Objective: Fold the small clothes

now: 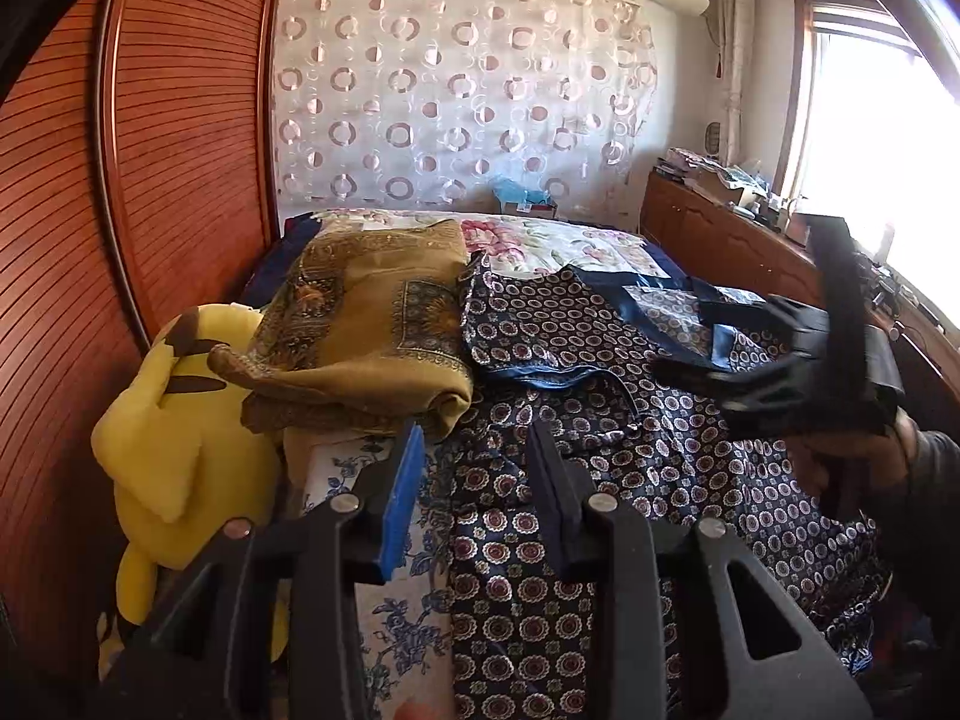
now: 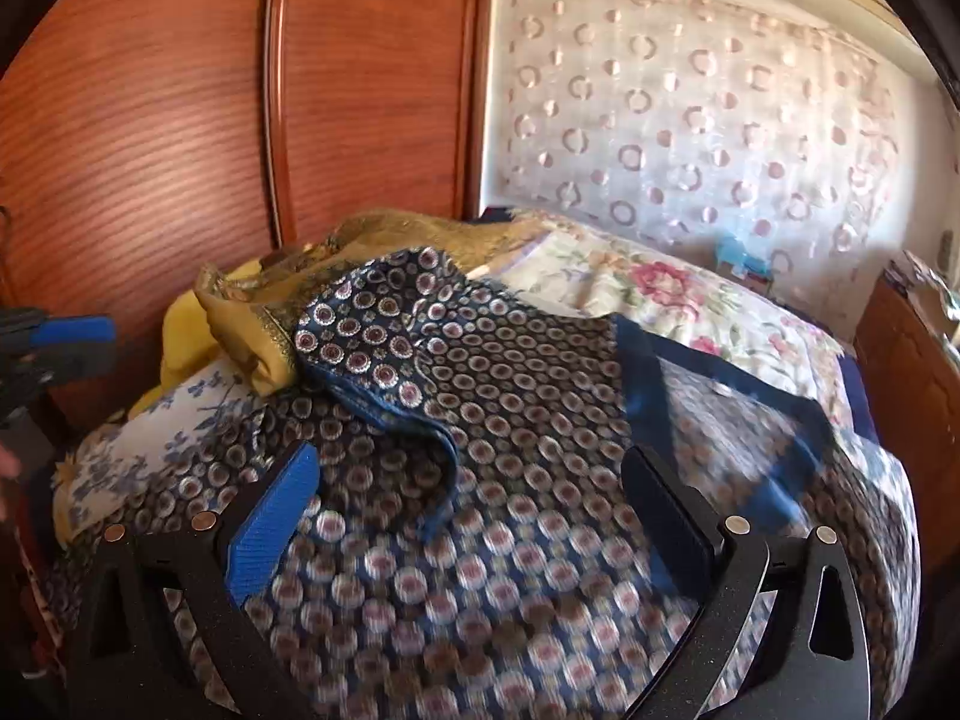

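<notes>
On bed [image 1: 576,240], from left: yellow plush toy [image 1: 162,438], mustard scarf [image 1: 372,324], then navy patterned garment [image 1: 600,324] spread rumpled. My left hand-held gripper [image 1: 474,468] narrow, empty; right hand-held gripper [image 2: 474,498] wide, empty. Risk: slippery layers, pinching two at once, fold skews. Garment's long axis seems toward far wall; unsure.

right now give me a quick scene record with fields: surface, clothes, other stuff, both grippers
surface: bed with floral cover
clothes: navy circle-print garment spread out, partly folded over; mustard patterned cloth bunched beside it
other: yellow plush toy at the bed's edge by the wooden wardrobe
left gripper: open, nothing between jaws, above the navy garment
right gripper: jaws wide open, empty, above the navy garment
</notes>
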Motion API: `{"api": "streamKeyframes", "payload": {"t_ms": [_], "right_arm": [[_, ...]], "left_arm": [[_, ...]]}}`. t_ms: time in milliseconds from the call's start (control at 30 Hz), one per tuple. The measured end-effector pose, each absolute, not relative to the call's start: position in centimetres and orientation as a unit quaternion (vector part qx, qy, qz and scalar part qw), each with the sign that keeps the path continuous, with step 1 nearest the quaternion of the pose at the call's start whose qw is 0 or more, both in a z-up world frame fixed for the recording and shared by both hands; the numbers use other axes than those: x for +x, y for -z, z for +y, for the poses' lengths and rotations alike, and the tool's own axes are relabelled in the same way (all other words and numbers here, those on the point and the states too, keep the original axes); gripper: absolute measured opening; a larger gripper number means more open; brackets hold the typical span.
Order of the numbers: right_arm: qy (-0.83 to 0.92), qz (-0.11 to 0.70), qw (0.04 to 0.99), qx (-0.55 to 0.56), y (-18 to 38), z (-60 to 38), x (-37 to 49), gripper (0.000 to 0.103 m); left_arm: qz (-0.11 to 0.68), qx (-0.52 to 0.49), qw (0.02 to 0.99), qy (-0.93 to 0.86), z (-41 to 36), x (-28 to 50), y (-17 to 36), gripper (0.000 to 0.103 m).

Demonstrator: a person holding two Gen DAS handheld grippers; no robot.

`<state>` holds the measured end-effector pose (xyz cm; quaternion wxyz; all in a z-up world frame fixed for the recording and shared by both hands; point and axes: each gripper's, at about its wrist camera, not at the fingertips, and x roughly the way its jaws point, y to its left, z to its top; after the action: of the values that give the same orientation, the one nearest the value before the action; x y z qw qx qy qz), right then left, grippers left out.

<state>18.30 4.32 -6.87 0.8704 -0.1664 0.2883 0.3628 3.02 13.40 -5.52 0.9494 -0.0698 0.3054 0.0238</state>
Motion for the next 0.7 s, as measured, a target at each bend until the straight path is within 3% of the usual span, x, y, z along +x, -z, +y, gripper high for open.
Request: {"api": "streamKeyframes", "payload": {"t_ms": [467,700], "right_arm": [[-0.355,0.337,0.823,-0.289,12.0,14.6,22.4,0.102],[-0.272,0.339,0.871,-0.230,9.7,11.5,28.4,0.101]], "left_arm": [[0.308,-0.080,0.948,-0.024,14.1,2.3,6.5,0.036],[0.313,-0.075,0.947,-0.022,13.3,2.9,7.0,0.036]]}}
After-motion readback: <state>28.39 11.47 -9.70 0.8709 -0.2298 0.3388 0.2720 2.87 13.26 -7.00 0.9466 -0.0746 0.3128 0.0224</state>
